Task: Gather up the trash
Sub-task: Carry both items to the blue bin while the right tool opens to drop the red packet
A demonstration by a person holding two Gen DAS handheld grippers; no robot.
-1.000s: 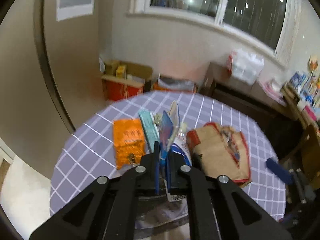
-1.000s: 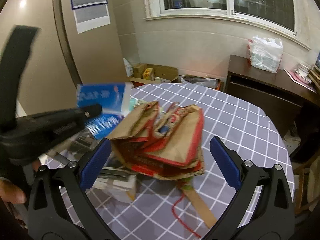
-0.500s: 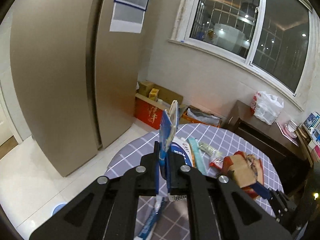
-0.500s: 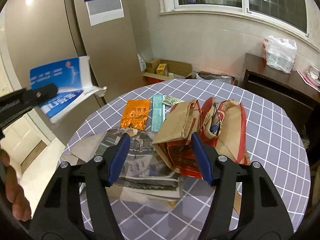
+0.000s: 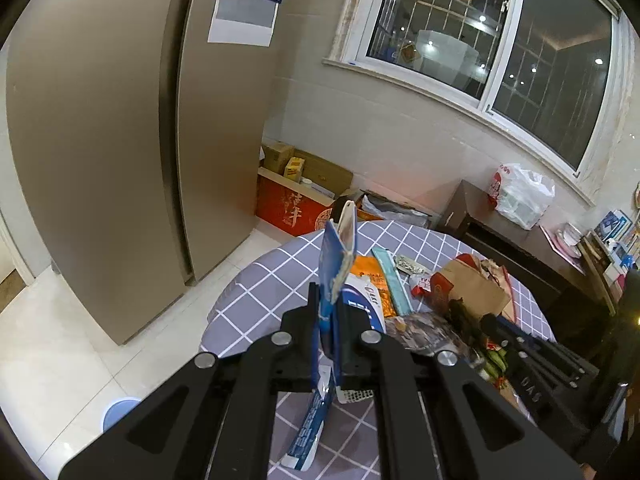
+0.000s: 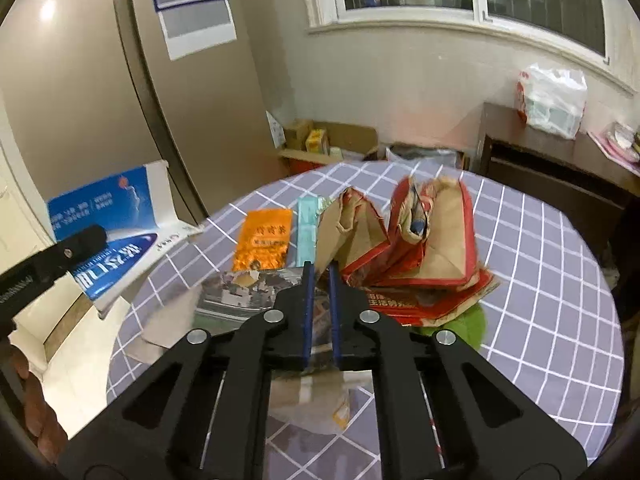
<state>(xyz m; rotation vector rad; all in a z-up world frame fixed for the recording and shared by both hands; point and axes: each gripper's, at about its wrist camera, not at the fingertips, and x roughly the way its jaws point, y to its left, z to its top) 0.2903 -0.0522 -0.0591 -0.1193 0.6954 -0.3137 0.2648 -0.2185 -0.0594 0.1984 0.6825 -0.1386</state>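
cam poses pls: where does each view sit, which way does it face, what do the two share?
Left wrist: on the left gripper, shut on the blue-and-white package, facing fridge, window and table's left edge.
Right wrist: on the right gripper, shut on the brown paper bag, facing across the table.
Shared: orange packet, bag, package.

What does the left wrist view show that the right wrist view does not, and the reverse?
Only the left wrist view: a blue bucket on the floor.
Only the right wrist view: the blue paper's printed face, and the right gripper shut on the brown paper bag.
Both: the blue paper in the left gripper, the orange packet, the checked table.
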